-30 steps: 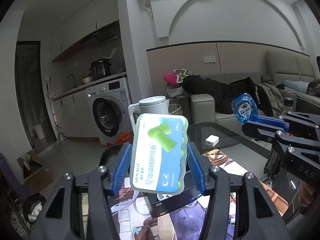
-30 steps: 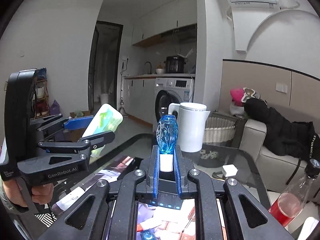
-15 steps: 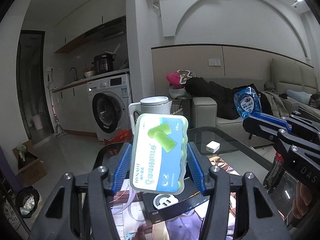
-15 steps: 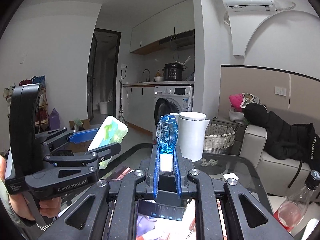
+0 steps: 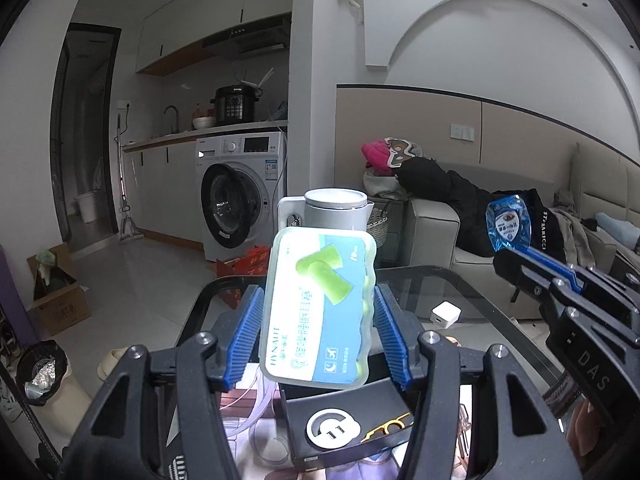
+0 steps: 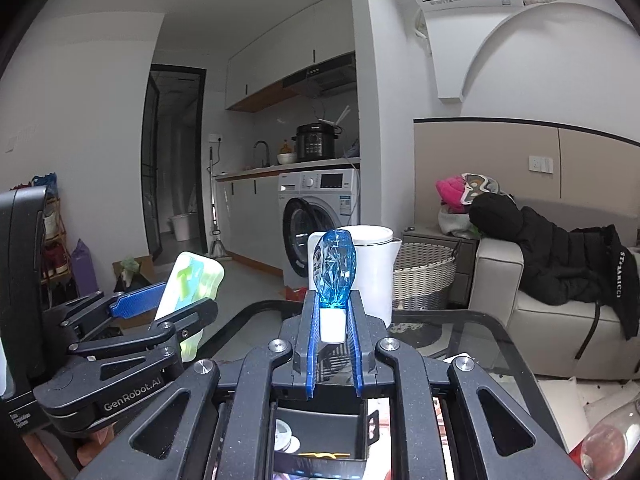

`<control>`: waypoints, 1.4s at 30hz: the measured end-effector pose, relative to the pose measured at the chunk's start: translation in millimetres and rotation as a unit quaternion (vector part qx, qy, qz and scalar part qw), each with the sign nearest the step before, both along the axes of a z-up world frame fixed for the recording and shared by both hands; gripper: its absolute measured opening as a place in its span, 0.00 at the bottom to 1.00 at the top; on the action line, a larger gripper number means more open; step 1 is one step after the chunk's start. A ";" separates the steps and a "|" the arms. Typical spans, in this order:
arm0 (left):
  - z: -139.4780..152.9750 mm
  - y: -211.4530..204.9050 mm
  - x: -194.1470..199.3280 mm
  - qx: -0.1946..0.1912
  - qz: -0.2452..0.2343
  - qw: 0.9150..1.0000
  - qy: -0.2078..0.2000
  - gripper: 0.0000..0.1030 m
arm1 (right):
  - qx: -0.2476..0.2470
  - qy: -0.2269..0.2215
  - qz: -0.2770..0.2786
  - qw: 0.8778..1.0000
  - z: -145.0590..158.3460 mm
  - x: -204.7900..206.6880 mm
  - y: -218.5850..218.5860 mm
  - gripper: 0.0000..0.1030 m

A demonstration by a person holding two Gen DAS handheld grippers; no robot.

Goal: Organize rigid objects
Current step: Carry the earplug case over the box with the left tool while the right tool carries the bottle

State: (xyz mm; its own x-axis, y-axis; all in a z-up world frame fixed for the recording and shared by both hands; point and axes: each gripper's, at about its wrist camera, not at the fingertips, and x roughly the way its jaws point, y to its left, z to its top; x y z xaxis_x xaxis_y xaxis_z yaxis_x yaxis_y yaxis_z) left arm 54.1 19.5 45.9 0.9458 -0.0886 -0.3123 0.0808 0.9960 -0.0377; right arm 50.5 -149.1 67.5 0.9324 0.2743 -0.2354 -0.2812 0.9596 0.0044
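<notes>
Left gripper (image 5: 318,332): clenched on a pale green earplug case (image 5: 318,312), blue pads pressing both long sides. The case stands upright, label toward the camera, raised clear of the worktop.

Right gripper (image 6: 332,344): clamped on the white neck of a small blue bottle (image 6: 334,268), which stands upright between the blue pads, faceted body above the fingertips. In the left wrist view the same bottle (image 5: 508,222) shows at the right, held up at a height close to the case.

Directly below both grippers: an open black box (image 5: 340,424) on the glass worktop (image 5: 472,292). It holds a round white item and a gold-coloured piece; what they are cannot be told.

Further along the worktop: a small white cube (image 5: 446,314), then a white kettle (image 6: 374,272) near the far edge.

Lower right corner, right wrist view: a clear bottle with red liquid (image 6: 608,448).

Beyond the worktop: a wicker basket (image 6: 424,276), a grey sofa (image 6: 560,320) with a black jacket (image 6: 560,252) lying on it, and a washing machine (image 5: 240,204) against the far wall.
</notes>
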 end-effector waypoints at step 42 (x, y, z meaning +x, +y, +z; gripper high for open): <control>-100.3 -33.7 78.4 0.082 -0.007 0.963 0.255 0.53 | -0.007 0.262 0.027 0.965 -103.6 103.0 0.8 0.13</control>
